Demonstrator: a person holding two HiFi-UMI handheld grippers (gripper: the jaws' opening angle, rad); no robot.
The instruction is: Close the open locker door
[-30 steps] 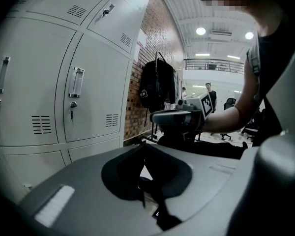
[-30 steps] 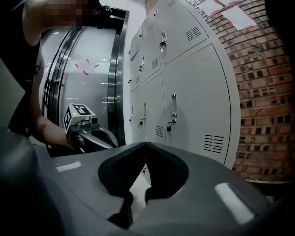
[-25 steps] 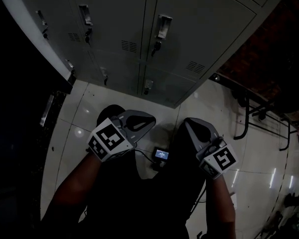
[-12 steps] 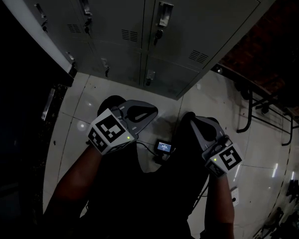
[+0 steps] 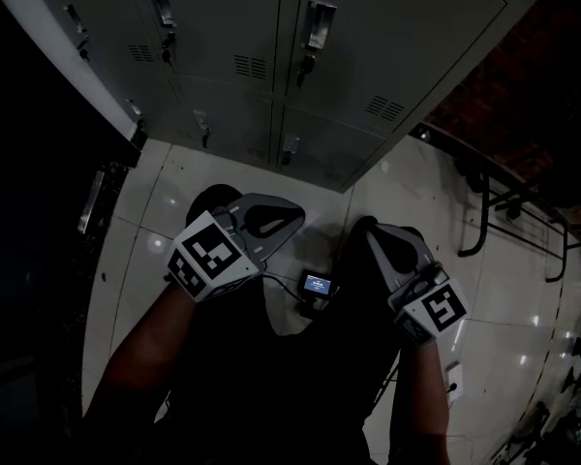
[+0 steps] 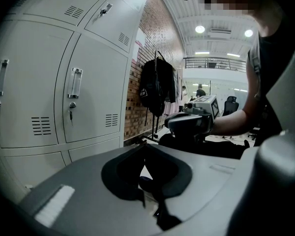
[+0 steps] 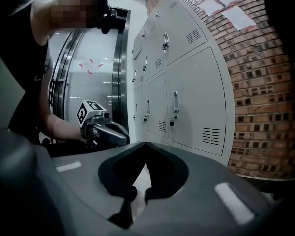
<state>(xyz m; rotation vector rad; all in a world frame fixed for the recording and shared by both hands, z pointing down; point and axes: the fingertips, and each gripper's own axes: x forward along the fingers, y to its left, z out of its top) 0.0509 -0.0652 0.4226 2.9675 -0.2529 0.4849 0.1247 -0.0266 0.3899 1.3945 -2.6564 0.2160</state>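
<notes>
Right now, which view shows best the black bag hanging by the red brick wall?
The left gripper view: the black bag hangs whole, right of the grey metal lockers. The head view is too dark there; the right gripper view misses it.

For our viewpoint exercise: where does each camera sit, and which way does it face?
Head view: on the head, steeply down at lockers and floor; left gripper, right gripper, forearms show.
Left gripper view: along its jaws toward lockers; right gripper shows.
Right gripper view: along its jaws toward lockers; left gripper shows.
All share the lockers.
</notes>
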